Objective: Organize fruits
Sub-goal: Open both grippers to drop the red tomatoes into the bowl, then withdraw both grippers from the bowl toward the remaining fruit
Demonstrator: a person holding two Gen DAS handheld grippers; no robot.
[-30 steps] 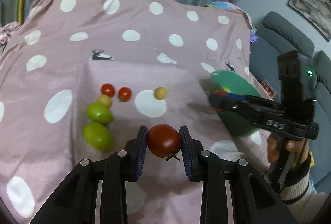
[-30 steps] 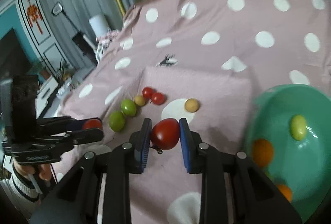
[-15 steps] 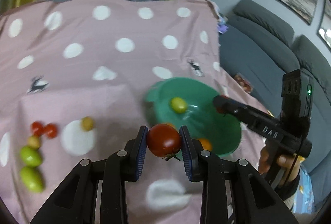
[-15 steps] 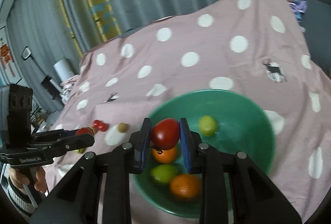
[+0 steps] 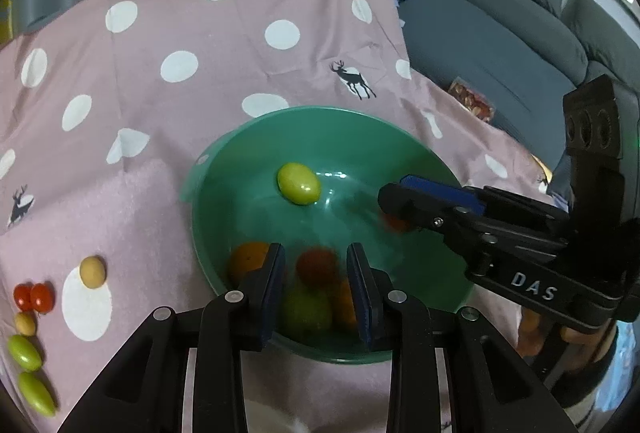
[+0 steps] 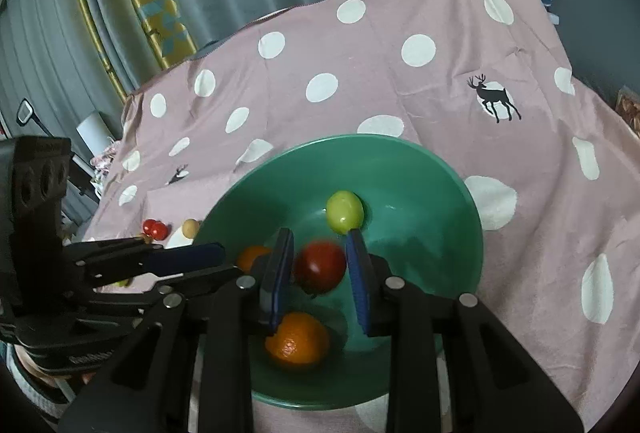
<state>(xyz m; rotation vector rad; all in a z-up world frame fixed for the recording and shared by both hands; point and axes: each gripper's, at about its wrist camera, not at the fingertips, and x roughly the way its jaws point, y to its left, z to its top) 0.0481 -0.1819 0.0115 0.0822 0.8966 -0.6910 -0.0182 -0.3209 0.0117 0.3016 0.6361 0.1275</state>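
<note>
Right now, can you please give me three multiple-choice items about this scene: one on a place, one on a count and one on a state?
1. The pale green fruit lies:
A) on a plate
B) in the bowl
C) on the floor

2. How many small red tomatoes lie on the cloth?
A) two
B) four
C) none

3. The bowl is:
A) empty
B) upside down
C) upright with fruit inside

Answers:
1. B, because the fruit rests on the bowl's green inner wall.
2. A, because one pair lies side by side at the left.
3. C, because its open side faces up and an orange sits in it.
</note>
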